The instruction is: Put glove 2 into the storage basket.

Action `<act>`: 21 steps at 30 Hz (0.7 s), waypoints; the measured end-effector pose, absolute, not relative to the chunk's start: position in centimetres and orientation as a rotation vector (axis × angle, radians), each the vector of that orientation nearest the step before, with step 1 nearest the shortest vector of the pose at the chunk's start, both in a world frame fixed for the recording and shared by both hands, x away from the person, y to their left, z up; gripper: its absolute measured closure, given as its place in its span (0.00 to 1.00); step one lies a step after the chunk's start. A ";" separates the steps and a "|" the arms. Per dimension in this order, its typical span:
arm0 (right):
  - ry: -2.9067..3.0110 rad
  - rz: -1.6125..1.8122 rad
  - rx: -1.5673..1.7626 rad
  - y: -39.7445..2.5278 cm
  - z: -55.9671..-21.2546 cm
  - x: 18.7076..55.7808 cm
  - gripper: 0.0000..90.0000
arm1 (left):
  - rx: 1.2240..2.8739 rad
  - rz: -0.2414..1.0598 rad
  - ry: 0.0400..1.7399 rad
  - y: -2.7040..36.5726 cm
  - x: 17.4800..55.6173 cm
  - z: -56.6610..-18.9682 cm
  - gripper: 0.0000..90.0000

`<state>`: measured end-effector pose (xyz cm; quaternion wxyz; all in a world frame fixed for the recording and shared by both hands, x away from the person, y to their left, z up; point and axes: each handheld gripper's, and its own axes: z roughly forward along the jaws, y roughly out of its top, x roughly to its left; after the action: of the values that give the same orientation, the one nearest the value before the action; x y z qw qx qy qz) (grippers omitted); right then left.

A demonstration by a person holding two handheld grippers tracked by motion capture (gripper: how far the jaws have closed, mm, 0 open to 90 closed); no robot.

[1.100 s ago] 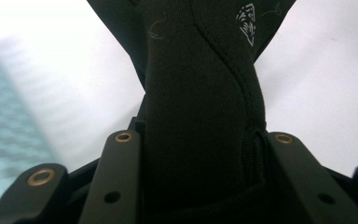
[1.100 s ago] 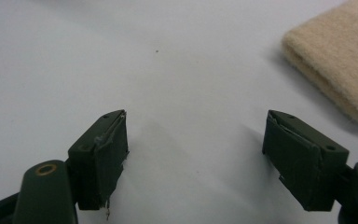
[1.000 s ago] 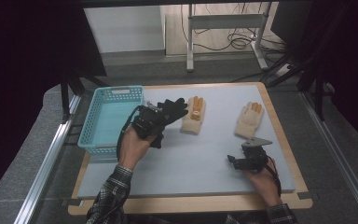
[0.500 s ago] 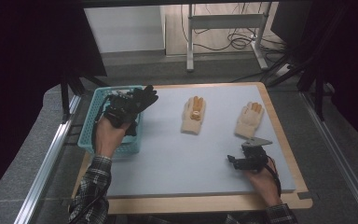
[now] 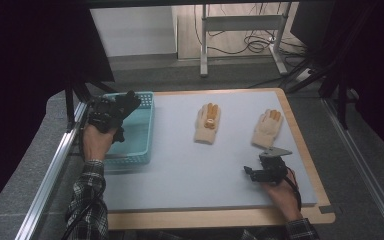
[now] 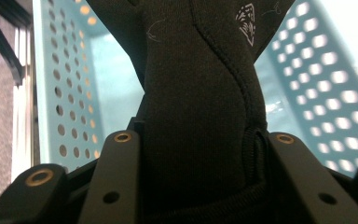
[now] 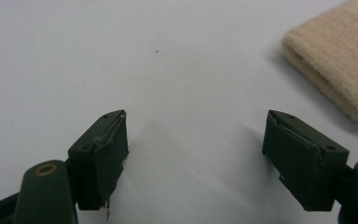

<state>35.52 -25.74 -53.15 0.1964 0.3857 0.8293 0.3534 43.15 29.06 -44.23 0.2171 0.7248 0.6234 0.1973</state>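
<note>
The left gripper is clenching a black glove between its jaws, and the glove is now hanging over the turquoise perforated basket; a second ago the same glove was being carried above the grey mat, just beside the nearer beige glove. The move has brought the load from the mat to the basket, so a drop into it looks like the next step, and the sorting seems partly done. Ahead of those jaws, the basket's holed walls are rising on both sides. The right gripper is resting in the same spot as before, jaws released and empty, with the second beige glove lying ahead and to their right.
</note>
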 end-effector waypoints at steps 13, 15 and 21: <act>2.322 0.992 1.081 -25.7 -53.2 35.5 0.24 | 1.998 0.427 1.884 31.7 46.0 -47.8 0.68; 2.323 0.992 1.081 -25.7 -53.2 35.5 0.24 | 2.003 0.420 1.890 31.7 46.2 -48.0 0.68; 2.323 0.992 1.081 -25.7 -53.2 35.5 0.24 | 2.061 0.441 1.977 31.7 47.1 -49.4 0.67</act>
<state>35.53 -25.75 -53.15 0.1958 0.3858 0.8291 0.3542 47.09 31.69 -49.37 0.1257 0.7075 0.6788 0.1514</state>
